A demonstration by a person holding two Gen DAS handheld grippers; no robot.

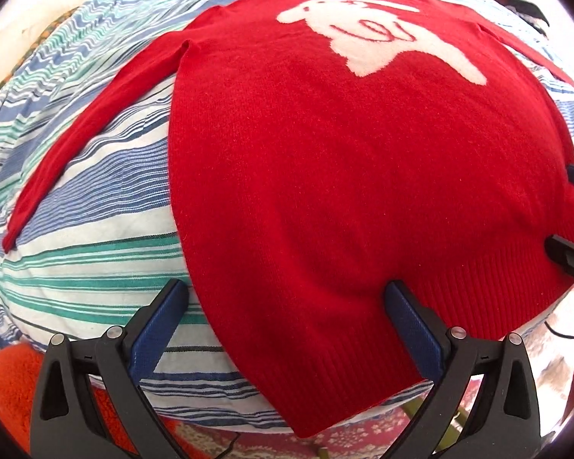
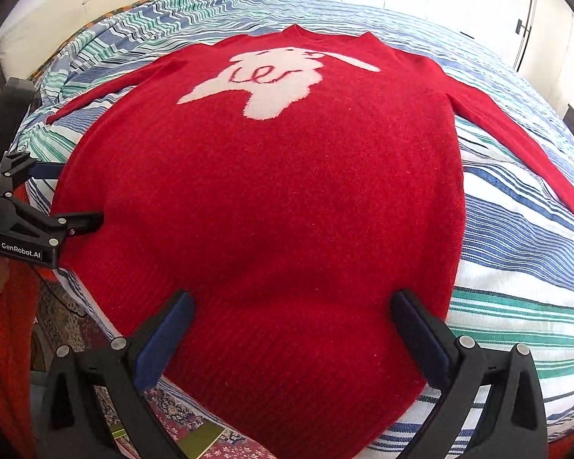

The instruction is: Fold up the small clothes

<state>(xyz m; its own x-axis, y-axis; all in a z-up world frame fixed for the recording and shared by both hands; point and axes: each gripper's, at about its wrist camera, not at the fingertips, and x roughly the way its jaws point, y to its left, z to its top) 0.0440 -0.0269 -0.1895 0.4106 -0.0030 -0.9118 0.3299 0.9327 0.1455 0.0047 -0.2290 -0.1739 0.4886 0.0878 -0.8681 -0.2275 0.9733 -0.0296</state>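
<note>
Both claws are gaping wide at the frame's bottom, left gripper and right gripper hovering over the hem of a red sweater lying flat across a striped bedspread.

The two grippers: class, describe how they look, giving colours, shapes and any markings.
Left gripper and right gripper: black angular plastic frames with silver round pivot pins and blue finger pads. In the right wrist view, the left one's body carries white "GenRobot.AI" lettering.
</note>
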